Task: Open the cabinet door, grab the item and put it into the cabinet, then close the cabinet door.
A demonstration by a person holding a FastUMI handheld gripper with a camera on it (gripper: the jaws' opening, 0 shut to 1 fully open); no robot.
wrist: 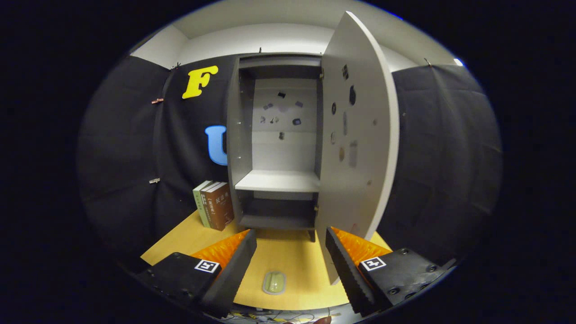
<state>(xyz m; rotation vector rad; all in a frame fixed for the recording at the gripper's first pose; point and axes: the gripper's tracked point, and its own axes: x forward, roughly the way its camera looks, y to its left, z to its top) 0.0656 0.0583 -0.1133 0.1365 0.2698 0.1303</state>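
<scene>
A grey cabinet (276,144) stands at the back of a wooden table (288,256). Its door (357,144) is swung wide open to the right, reaching toward my right finger. Inside, a pale shelf (278,181) sits at mid height with nothing on it, and small stickers dot the back panel. A small pale oval item (274,282) lies flat on the table between my fingers, low and close to me. My gripper (290,254) is open, fingers spread wide, holding nothing. It hangs above the table, in front of the cabinet.
Two or three books (215,204) stand upright against the cabinet's left side. Black cloth walls close in the booth on both sides. The open door's edge sits close to my right finger (346,265). Cables lie at the table's near edge.
</scene>
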